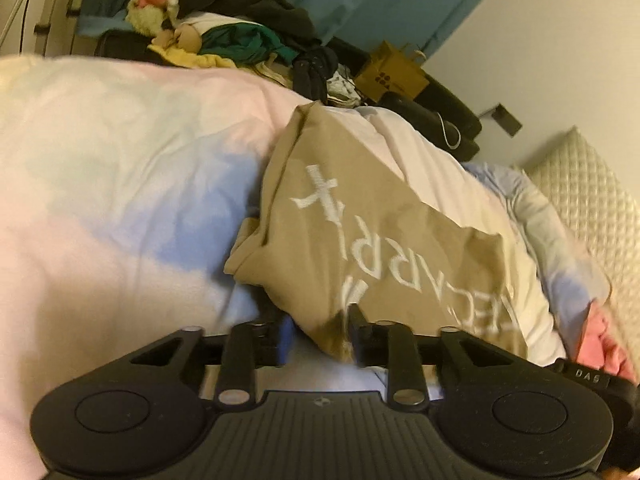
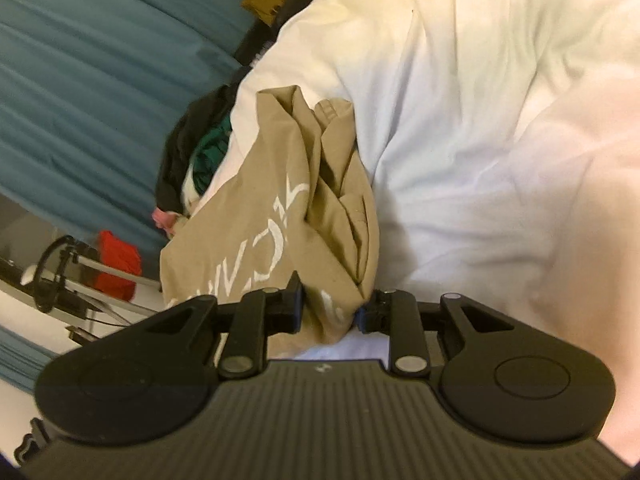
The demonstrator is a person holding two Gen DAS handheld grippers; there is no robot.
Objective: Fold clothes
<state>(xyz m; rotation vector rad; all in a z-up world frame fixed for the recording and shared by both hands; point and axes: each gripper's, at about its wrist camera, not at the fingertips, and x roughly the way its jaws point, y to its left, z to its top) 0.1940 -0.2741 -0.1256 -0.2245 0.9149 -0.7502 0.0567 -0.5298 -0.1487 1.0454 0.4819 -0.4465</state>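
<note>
A tan T-shirt (image 1: 352, 220) with white lettering lies on the pastel duvet (image 1: 120, 160). In the left wrist view my left gripper (image 1: 320, 340) is shut on the shirt's near edge, cloth bunched between its fingers. In the right wrist view the same tan shirt (image 2: 280, 220) lies crumpled in folds on the duvet (image 2: 480, 120), and my right gripper (image 2: 330, 312) is shut on another part of its edge. Both grippers hold the shirt low over the bed.
A pile of mixed clothes (image 1: 232, 36) sits on a dark couch behind the bed, with a brown paper bag (image 1: 392, 72) beside it. A teal curtain (image 2: 100, 80) hangs behind. A quilted pillow (image 1: 592, 200) and pink cloth (image 1: 608, 344) lie at the right.
</note>
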